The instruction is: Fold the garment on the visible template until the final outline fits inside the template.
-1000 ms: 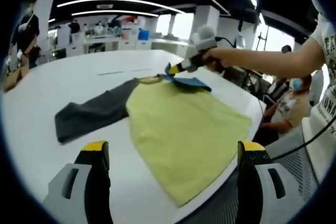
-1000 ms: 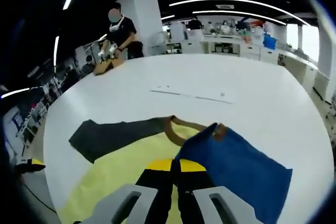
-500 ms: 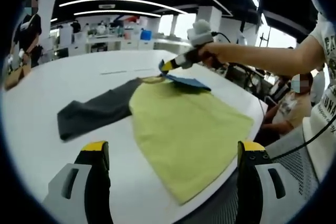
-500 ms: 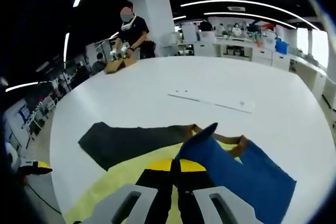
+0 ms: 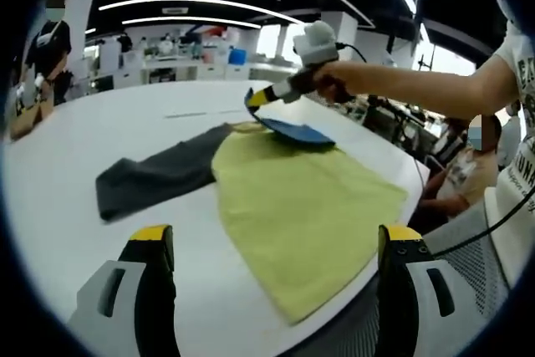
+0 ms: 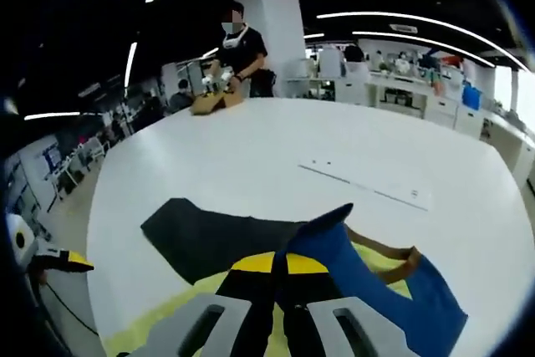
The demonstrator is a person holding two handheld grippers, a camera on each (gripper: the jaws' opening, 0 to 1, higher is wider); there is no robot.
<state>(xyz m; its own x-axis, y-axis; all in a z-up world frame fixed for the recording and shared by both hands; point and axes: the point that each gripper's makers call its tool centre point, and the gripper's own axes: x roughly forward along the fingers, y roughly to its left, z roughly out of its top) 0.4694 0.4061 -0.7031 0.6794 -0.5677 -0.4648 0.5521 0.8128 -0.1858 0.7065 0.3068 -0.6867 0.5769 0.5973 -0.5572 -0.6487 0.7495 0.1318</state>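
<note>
we note right gripper (image 6: 280, 286) clamped on blue sleeve (image 6: 368, 290), now raised higher off garment (image 5: 305, 206) on worktop (image 5: 75, 140); sleeve fold underway. left gripper (image 5: 272, 248) jaws apart, holding nothing.

My two views are bright and evenly lit from above by long white ceiling light strips (image 5: 192, 2) that bend into arcs under the fisheye lens. Windows (image 5: 288, 39) at the far wall blow out to white glare. The white table (image 5: 58, 148) reflects the light softly, and the shadows on it are faint. The middle of each view is fairly sharp; toward the edges, shapes stretch, curve and soften. In my right gripper view the ceiling (image 6: 84, 31) is dark, and distant desks look hazy.
</note>
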